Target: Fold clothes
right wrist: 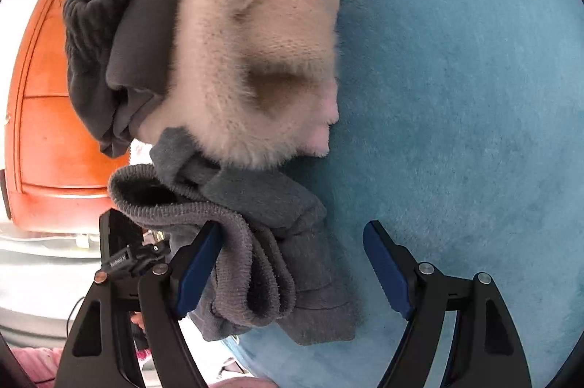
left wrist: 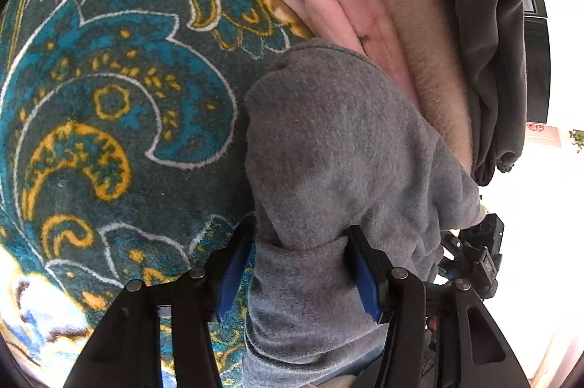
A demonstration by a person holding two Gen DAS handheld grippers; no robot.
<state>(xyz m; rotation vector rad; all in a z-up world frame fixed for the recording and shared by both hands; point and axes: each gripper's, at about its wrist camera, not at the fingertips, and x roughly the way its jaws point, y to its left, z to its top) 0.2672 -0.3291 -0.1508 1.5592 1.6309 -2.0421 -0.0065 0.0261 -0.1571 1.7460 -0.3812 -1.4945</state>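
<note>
The grey fleece garment [left wrist: 339, 147] lies folded on the patterned teal carpet [left wrist: 109, 88], with a pink plush garment [left wrist: 350, 4] and a dark charcoal one [left wrist: 489, 59] stacked at its one o'clock side. We judge the step to be setting the fold down; to do it well, we would draw both claws straight back so the layers stay aligned. The left gripper [left wrist: 295, 275] stands partly parted around the grey cloth, its blue pads [left wrist: 231, 278] beside the fabric without visibly squeezing it. The right gripper [right wrist: 292, 275] gapes wide, released; the ribbed cuff [right wrist: 233, 242] brushes its nine o'clock pad, the other touching nothing.
</note>
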